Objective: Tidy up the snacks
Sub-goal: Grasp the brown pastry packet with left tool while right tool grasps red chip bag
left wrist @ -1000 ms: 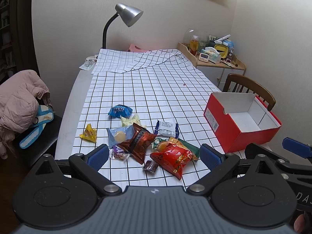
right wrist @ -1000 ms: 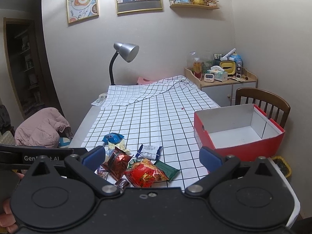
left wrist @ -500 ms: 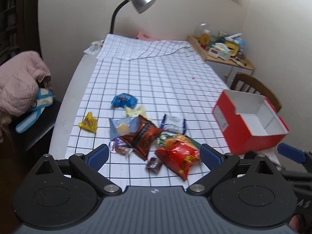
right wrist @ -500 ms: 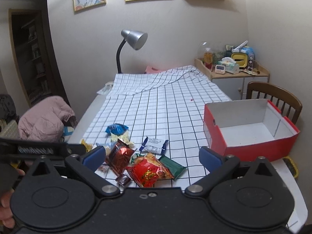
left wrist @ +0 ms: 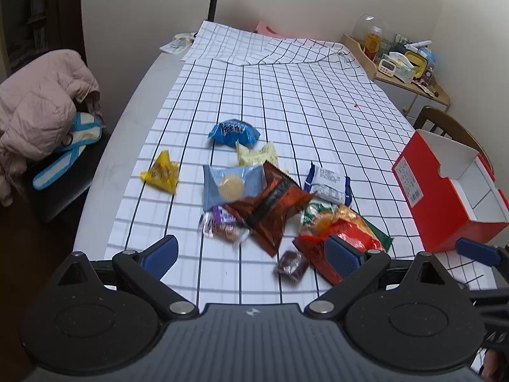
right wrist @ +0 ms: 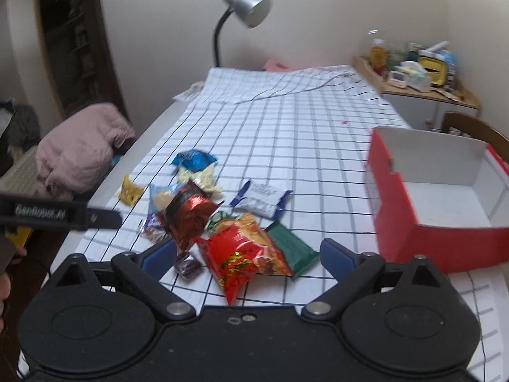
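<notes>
Lying on the black-gridded white tablecloth (right wrist: 286, 133), a crinkly red foil snack bag (right wrist: 241, 254) sits between my right gripper's (right wrist: 248, 254) parted, just-narrowing jaws; open red cardboard box (right wrist: 445, 232) at three o'clock. My left gripper (left wrist: 251, 254) gapes empty.

My left wrist camera looks forward and down along its fingers at the snack pile (left wrist: 270, 197) from close above the near table edge, the red box (left wrist: 451, 197) at far right. My right wrist camera faces the same way from further right, the red box (right wrist: 439, 197) nearer. Both share the pile (right wrist: 222, 219), checked tablecloth (left wrist: 286, 95) and desk lamp (right wrist: 245, 9).
</notes>
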